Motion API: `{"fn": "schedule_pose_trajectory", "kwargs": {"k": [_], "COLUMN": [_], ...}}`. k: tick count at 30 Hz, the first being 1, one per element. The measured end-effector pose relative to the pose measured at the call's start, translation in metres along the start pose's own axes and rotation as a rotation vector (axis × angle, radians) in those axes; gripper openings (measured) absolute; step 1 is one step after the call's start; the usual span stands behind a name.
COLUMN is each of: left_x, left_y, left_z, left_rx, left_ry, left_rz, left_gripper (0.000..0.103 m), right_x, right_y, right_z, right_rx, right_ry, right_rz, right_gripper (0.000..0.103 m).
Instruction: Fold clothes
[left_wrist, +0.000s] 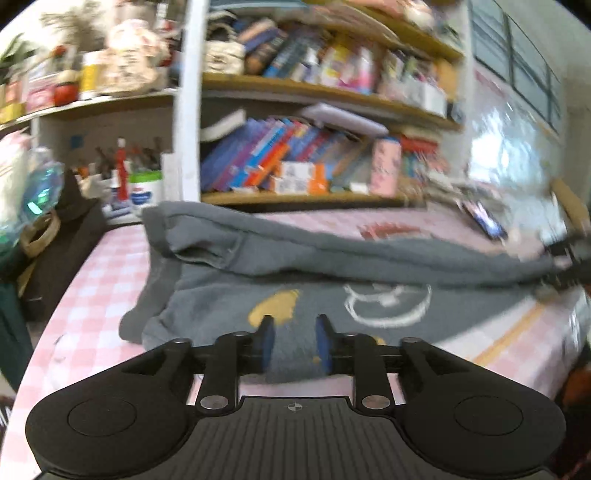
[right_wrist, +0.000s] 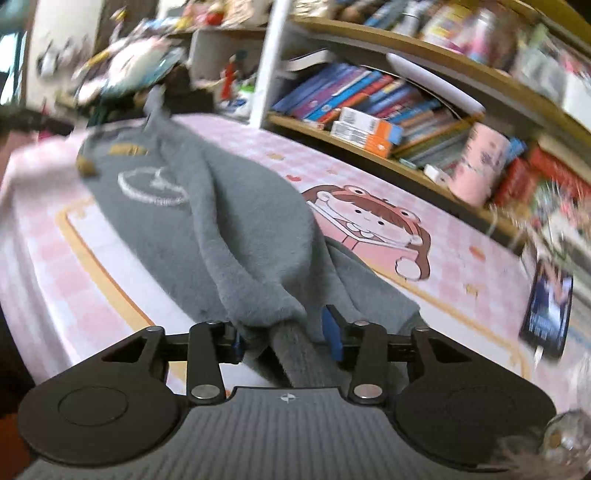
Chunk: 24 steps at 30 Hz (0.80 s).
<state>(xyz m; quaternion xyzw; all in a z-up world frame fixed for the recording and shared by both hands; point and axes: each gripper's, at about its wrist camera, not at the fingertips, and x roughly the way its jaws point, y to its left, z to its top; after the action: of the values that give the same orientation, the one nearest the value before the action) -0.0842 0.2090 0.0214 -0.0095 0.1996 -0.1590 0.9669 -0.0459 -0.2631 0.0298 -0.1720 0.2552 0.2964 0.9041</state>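
The left gripper (left_wrist: 293, 341) has its two blue-padded fingers (left_wrist: 267, 341) parted with nothing between them, hovering above the near edge of the grey sweatshirt (left_wrist: 332, 295). The right gripper (right_wrist: 286, 336) has its fingers clenched on a bunched fold of that same sweatshirt (right_wrist: 240, 229), with cloth filling the gap between the pads and trailing back over the gripper body.

There is one sweatshirt, lying across the bench (left_wrist: 92, 280), which is covered by a pink checked cloth. The left view shows its printed front: a yellow shape (left_wrist: 275, 308) and a white ring-like outline (left_wrist: 388, 301), with a raised fold running across behind them toward the right gripper (left_wrist: 576, 258), blurred at the frame's edge. The right view shows instead the lifted fold stretching away from the fingers, the white outline (right_wrist: 153, 186) beyond it, and a cartoon child (right_wrist: 369, 225) printed on the cloth, mostly hidden in the left view.

Both views show one phone (right_wrist: 546, 310) lying on the bench at the right, one pink cup (right_wrist: 476, 164) on the lower shelf, and a bookshelf (left_wrist: 314, 199) with rows of books behind.
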Motion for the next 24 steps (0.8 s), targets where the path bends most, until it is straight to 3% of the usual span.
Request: {"fn": "schedule_pose_trajectory", "kwargs": {"k": [1, 3, 8, 12, 14, 15, 18, 20, 24], "left_x": [0.001, 0.005, 0.022, 0.038, 0.052, 0.058, 0.077, 0.088, 0.117], "left_y": [0.001, -0.001, -0.012, -0.013, 0.0, 0.007, 0.034, 0.046, 0.052], "left_z": [0.001, 0.005, 0.018, 0.033, 0.045, 0.051, 0.065, 0.071, 0.075], "left_rx": [-0.018, -0.038, -0.044, -0.098, -0.205, -0.263, -0.447, -0.554, -0.681], "left_ry": [-0.01, -0.026, 0.008, 0.077, 0.103, 0.114, 0.116, 0.105, 0.106], "left_rz": [0.008, 0.028, 0.047, 0.055, 0.102, 0.128, 0.204, 0.19, 0.149], "left_gripper": [0.056, 0.07, 0.071, 0.071, 0.071, 0.077, 0.079, 0.079, 0.079], "right_x": [-0.005, -0.014, -0.033, -0.037, -0.039, -0.038, -0.031, -0.027, -0.025], "right_y": [-0.001, -0.002, -0.009, 0.001, 0.006, 0.01, 0.034, 0.047, 0.042], "right_z": [-0.001, -0.003, -0.006, -0.003, -0.002, -0.002, -0.008, -0.012, -0.01], "right_rx": [0.022, 0.067, 0.183, 0.114, 0.079, 0.045, -0.139, -0.243, -0.298], "right_ry": [-0.004, -0.013, -0.027, -0.031, -0.034, -0.031, -0.004, 0.008, -0.009], "right_rz": [-0.002, -0.006, 0.0, -0.016, -0.023, -0.031, -0.075, -0.103, -0.128], "right_gripper": [0.05, 0.052, 0.056, 0.056, 0.056, 0.055, 0.044, 0.029, 0.023]}}
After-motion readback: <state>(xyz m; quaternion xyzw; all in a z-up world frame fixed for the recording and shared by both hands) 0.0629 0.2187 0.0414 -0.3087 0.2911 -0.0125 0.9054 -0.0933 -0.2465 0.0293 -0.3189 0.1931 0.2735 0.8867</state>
